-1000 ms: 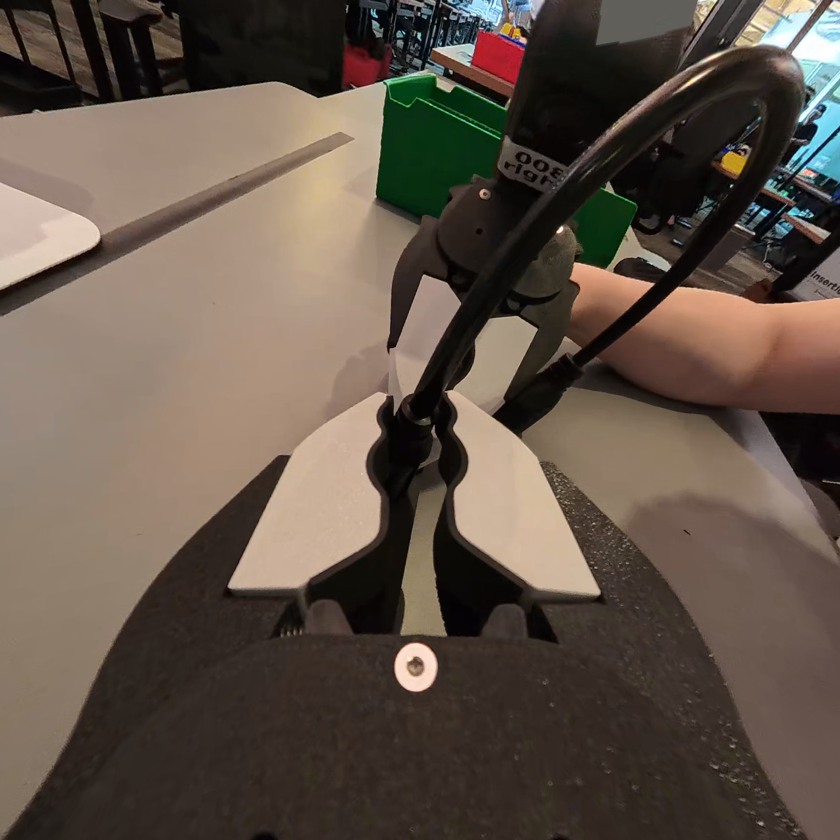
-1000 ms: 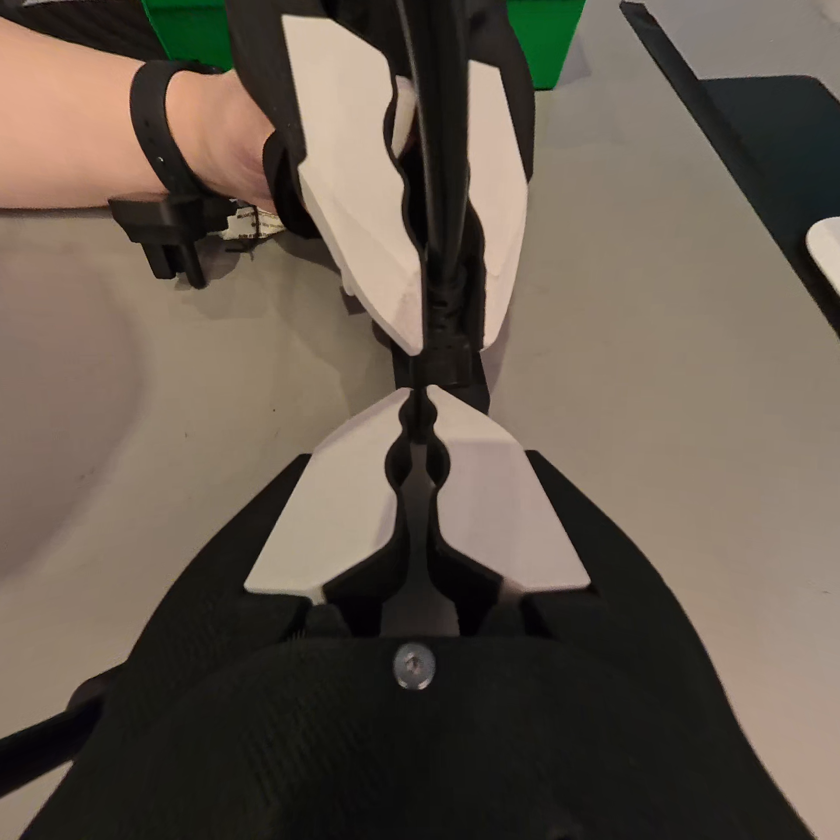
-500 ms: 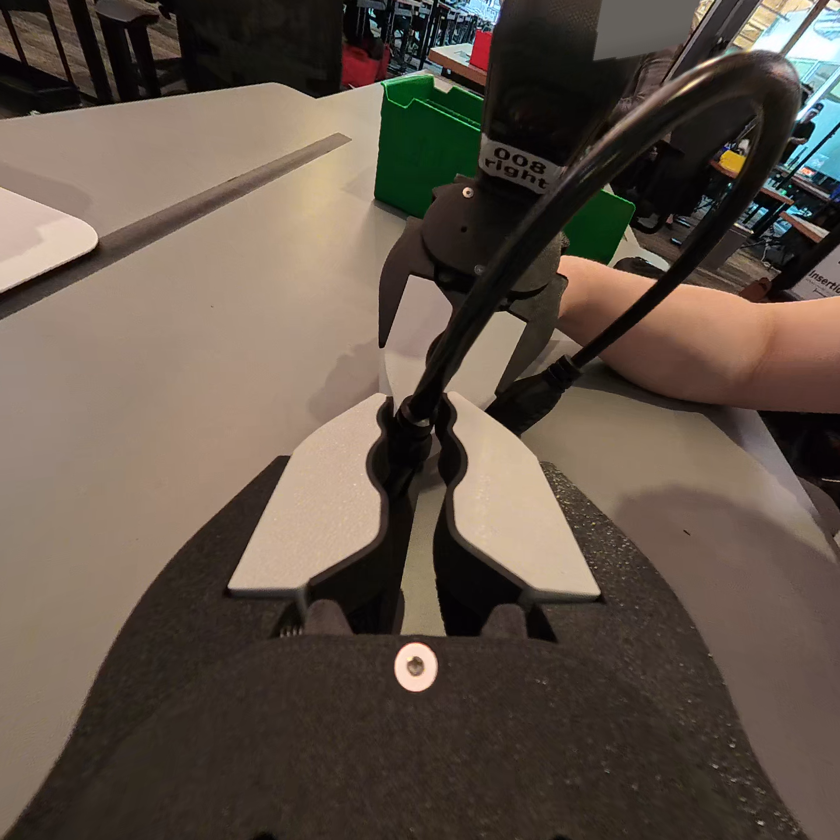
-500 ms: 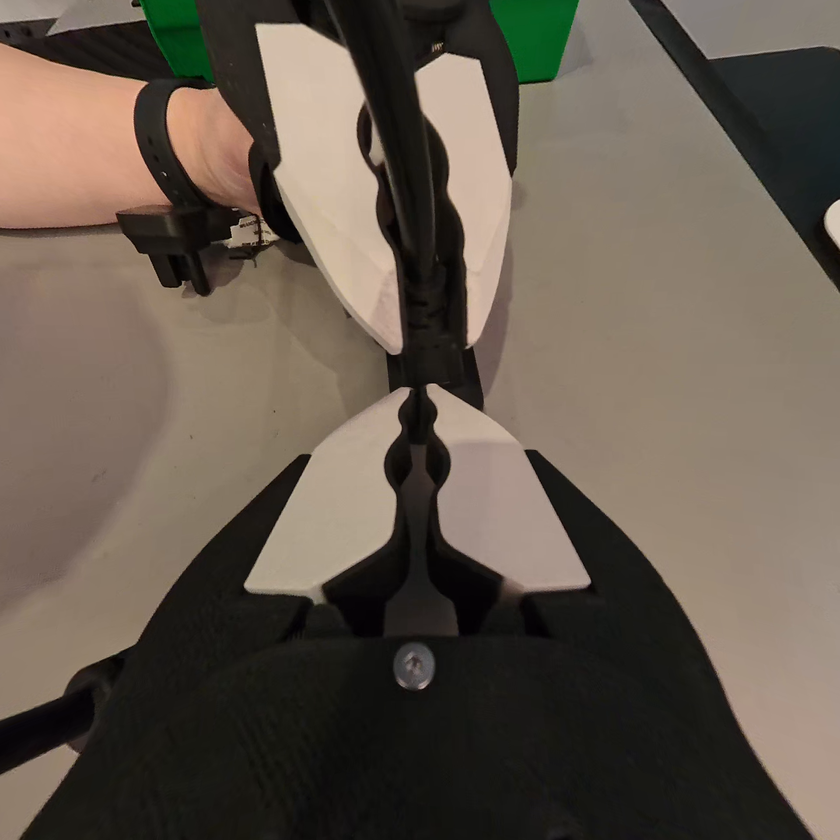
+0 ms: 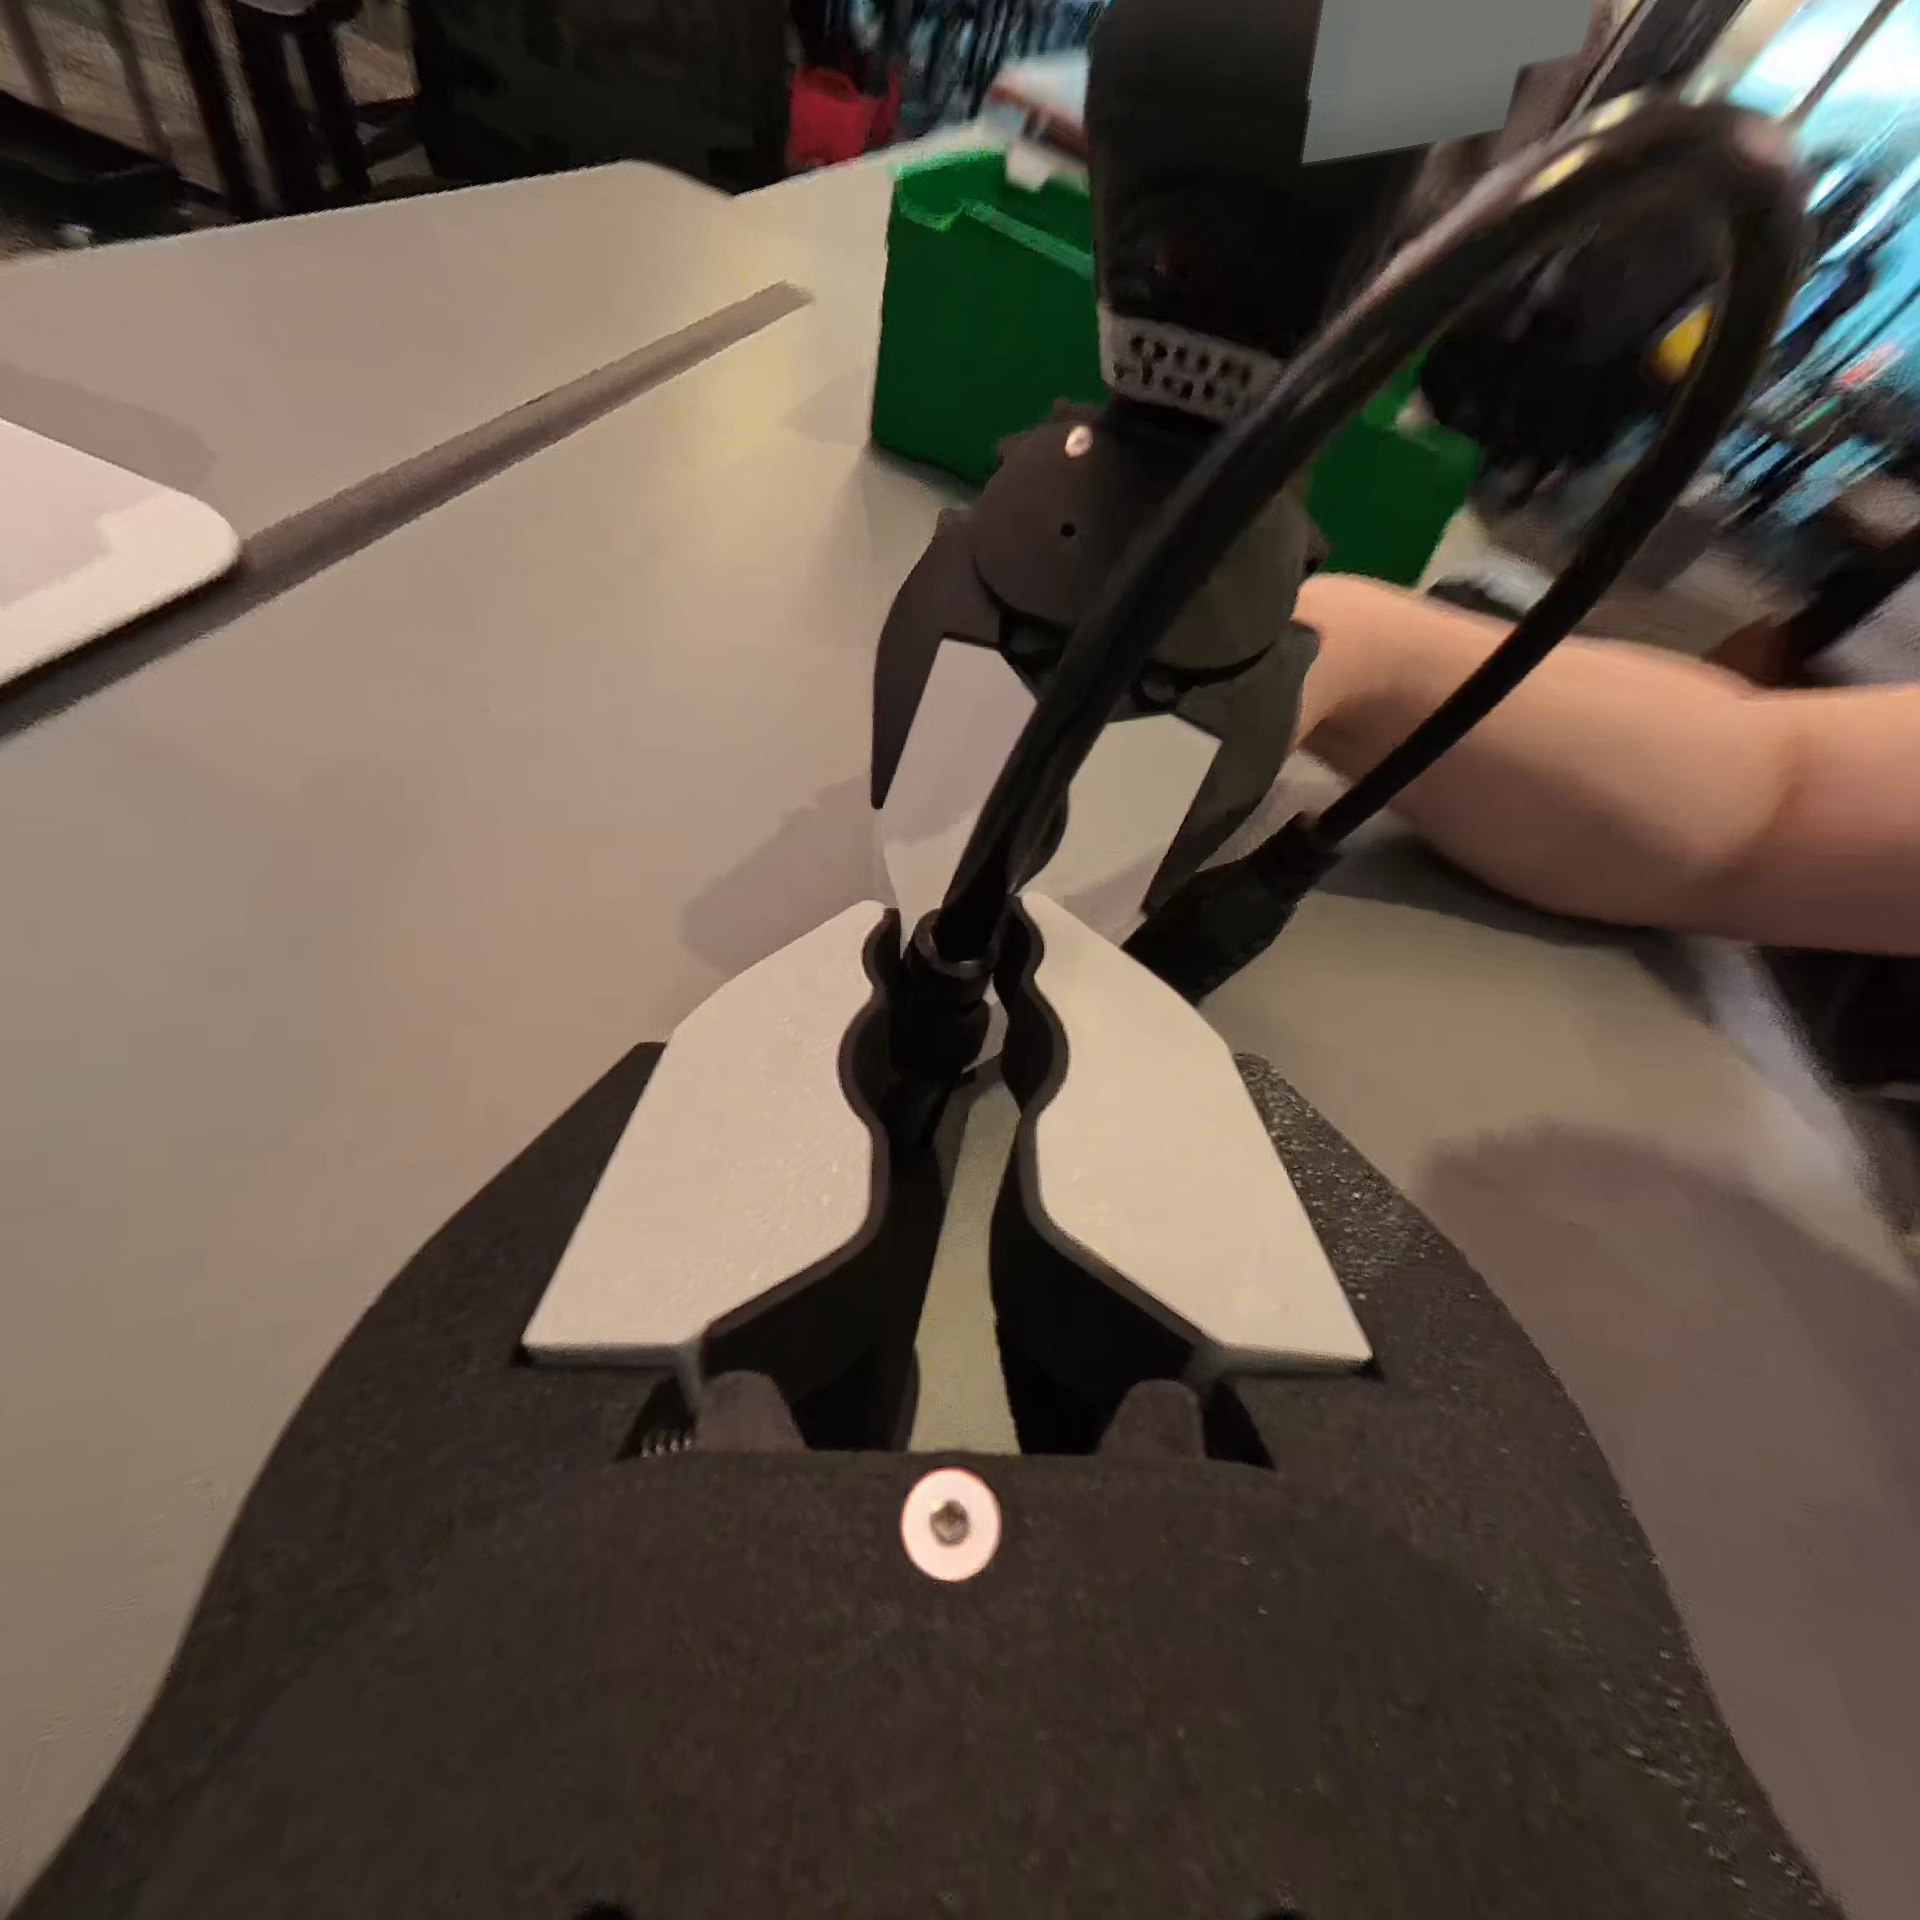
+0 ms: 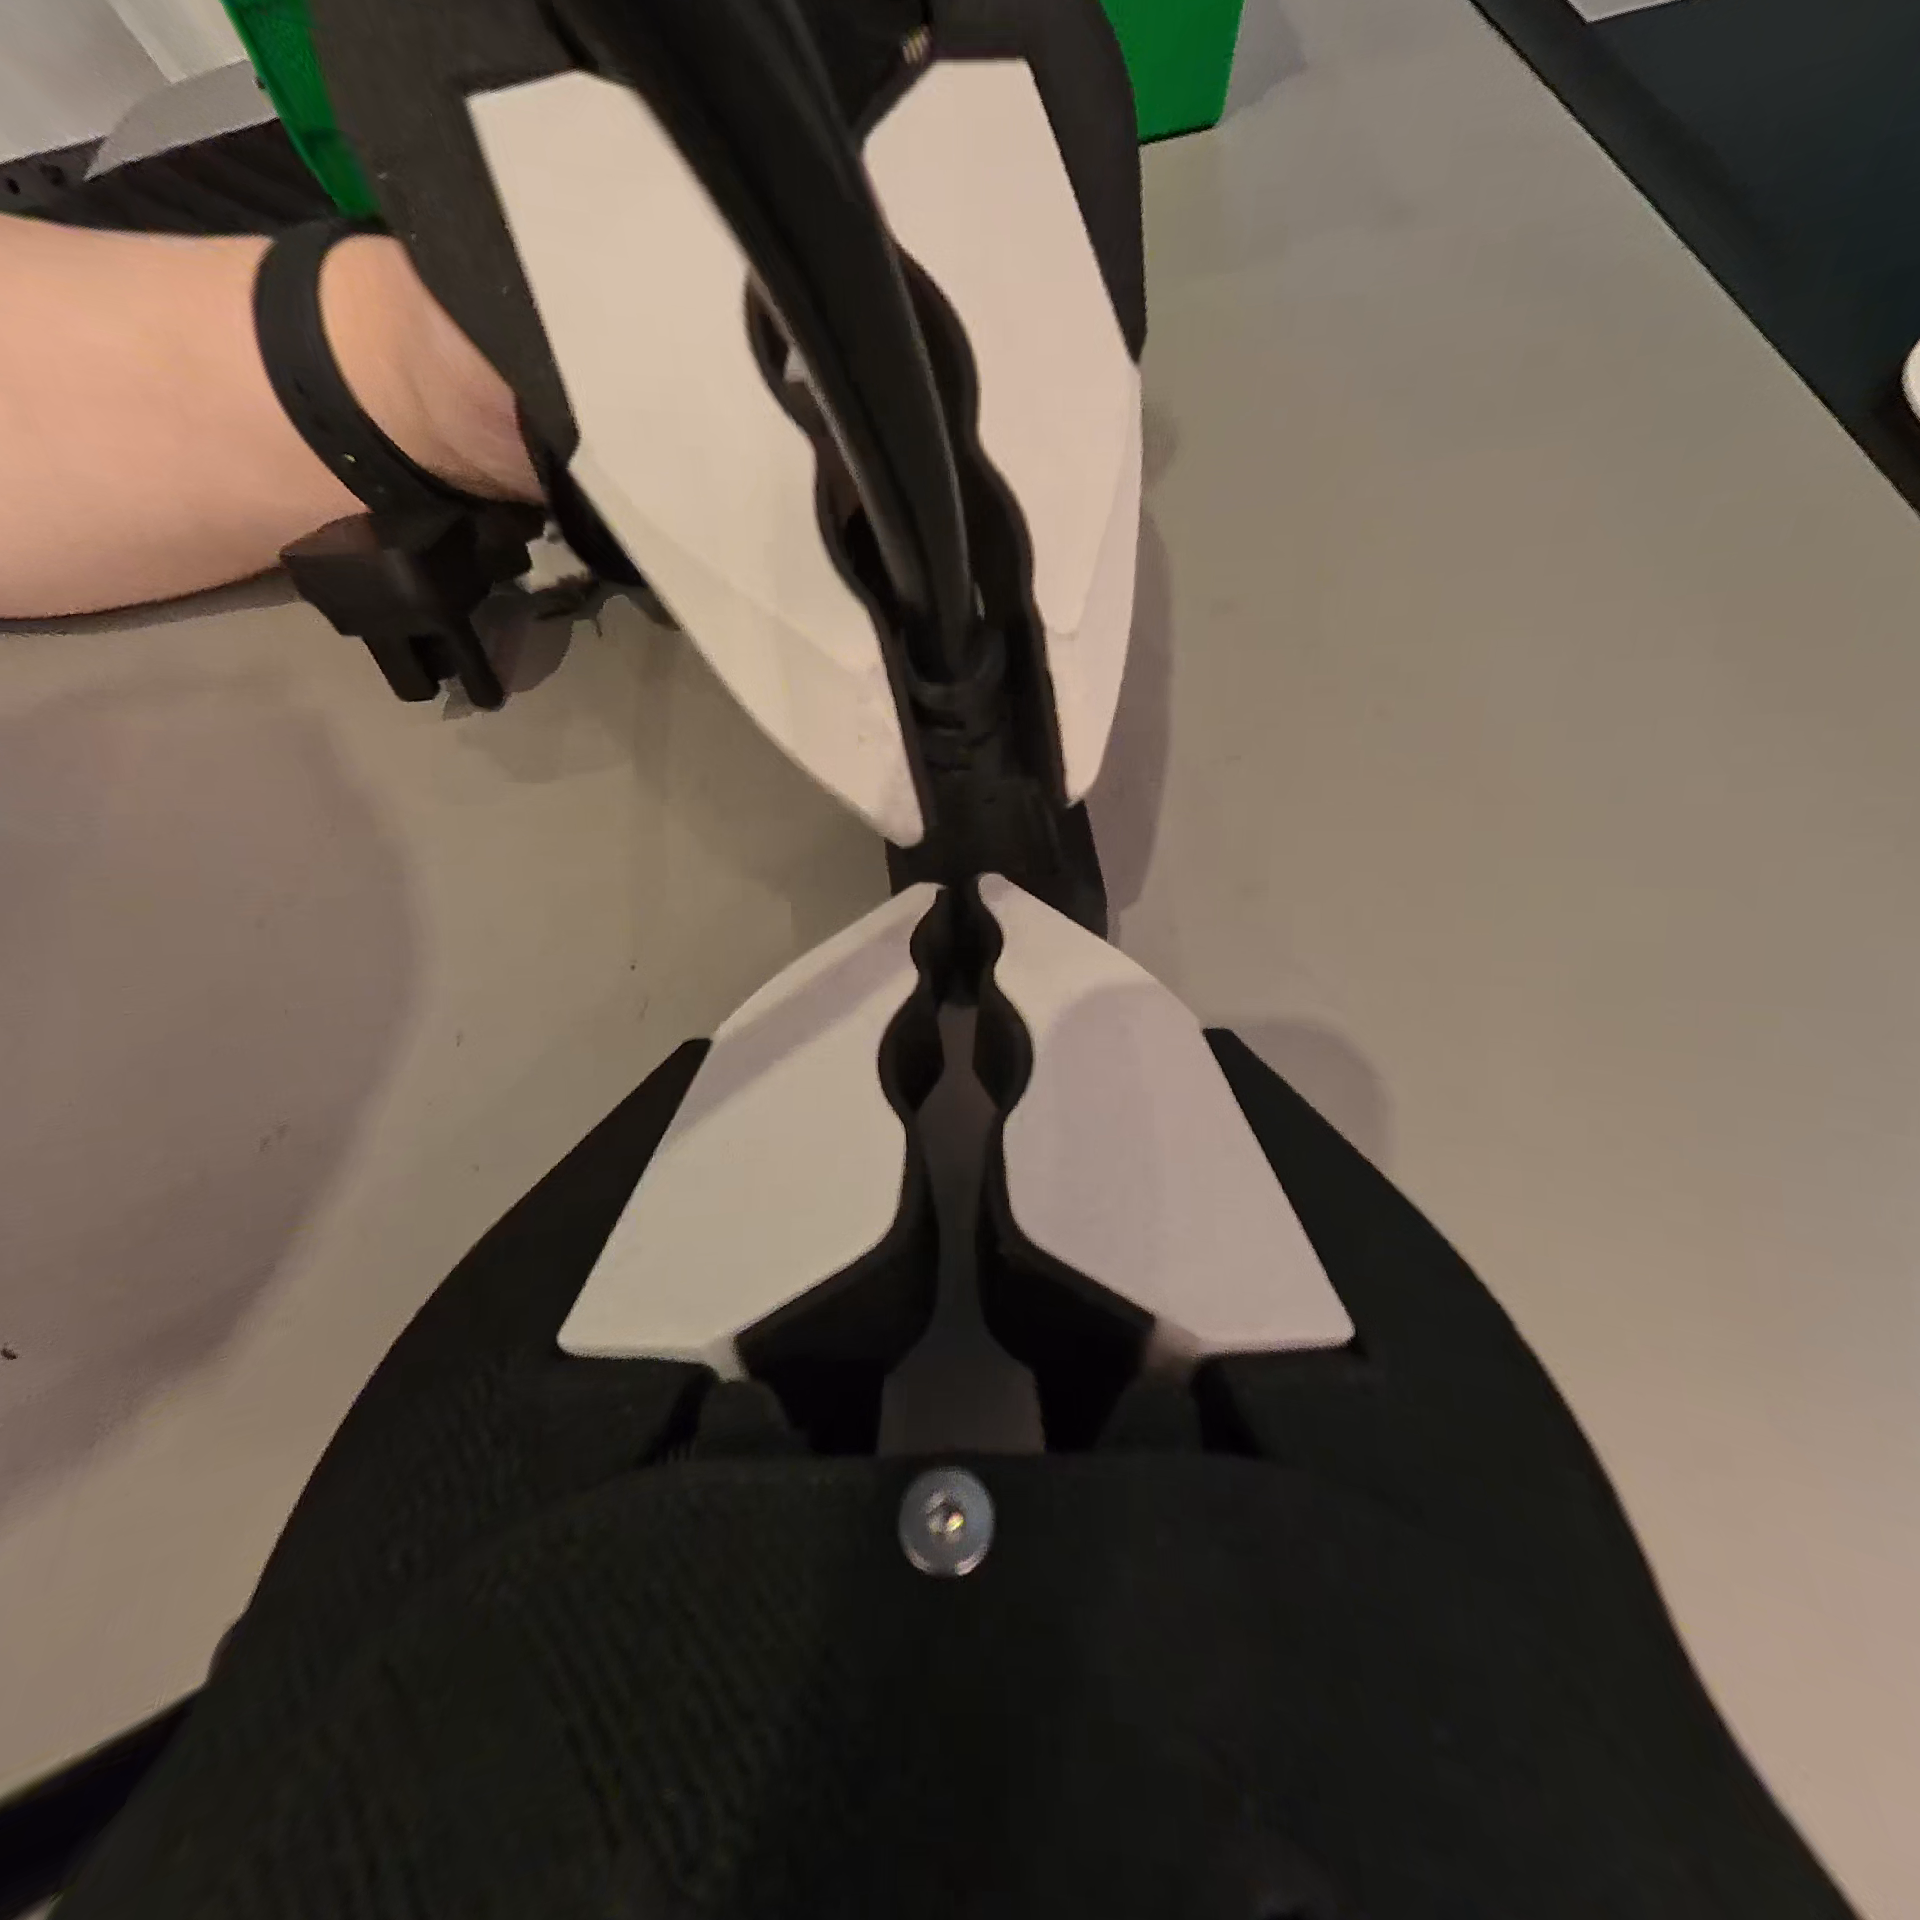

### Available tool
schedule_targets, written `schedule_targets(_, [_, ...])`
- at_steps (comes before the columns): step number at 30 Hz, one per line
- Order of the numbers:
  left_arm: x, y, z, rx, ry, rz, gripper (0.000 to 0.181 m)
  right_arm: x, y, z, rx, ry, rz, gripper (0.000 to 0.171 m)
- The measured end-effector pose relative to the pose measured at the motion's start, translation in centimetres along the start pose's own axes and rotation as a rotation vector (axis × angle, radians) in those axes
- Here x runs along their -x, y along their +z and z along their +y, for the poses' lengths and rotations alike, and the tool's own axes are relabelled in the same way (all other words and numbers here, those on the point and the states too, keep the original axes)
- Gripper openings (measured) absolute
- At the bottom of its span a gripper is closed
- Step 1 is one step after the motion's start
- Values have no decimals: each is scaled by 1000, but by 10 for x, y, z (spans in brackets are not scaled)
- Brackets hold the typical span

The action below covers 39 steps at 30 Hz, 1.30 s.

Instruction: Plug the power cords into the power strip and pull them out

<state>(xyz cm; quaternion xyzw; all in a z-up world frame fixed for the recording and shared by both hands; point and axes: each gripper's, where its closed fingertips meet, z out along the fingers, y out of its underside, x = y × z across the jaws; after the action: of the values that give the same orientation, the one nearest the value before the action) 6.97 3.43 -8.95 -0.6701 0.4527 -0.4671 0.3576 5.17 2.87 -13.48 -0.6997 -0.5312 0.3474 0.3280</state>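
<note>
Between the two grippers, the thick black rubber power cord (image 5: 1091, 717) was clamped at its strain relief by the left gripper (image 5: 951, 997). The right gripper (image 6: 961, 914) was nearly closed on a black end piece, contact unclear. Slippage was judged likely if the stiff loop twisted the black three-pin plug (image 6: 416, 592) lying on the grey table (image 6: 1455, 727).

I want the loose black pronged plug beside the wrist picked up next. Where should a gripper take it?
Grip the black pronged plug across its blocky body, coming from above. It lies on the grey table, prongs pointing away from the wrist, so close behind the prongs.
</note>
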Motion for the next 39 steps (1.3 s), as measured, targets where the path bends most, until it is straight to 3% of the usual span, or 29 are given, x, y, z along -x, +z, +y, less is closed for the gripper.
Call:
schedule_targets(11, [-2,-14,-10,-126,-130,126,14,0,3,-1,-14,-3,-21,7])
schedule_targets(23, [0,-3,-10,-56,37,-24,13,-1,2,-2,-11,21,-19,8])
schedule_targets(34, [5,-21,-10,-155,-178,113,14,-4,3,-2,-21,59,-17,7])
schedule_targets(39, [-1,-20,-8,-137,-141,116,14,2,5,-4,-16,6,-32,6])
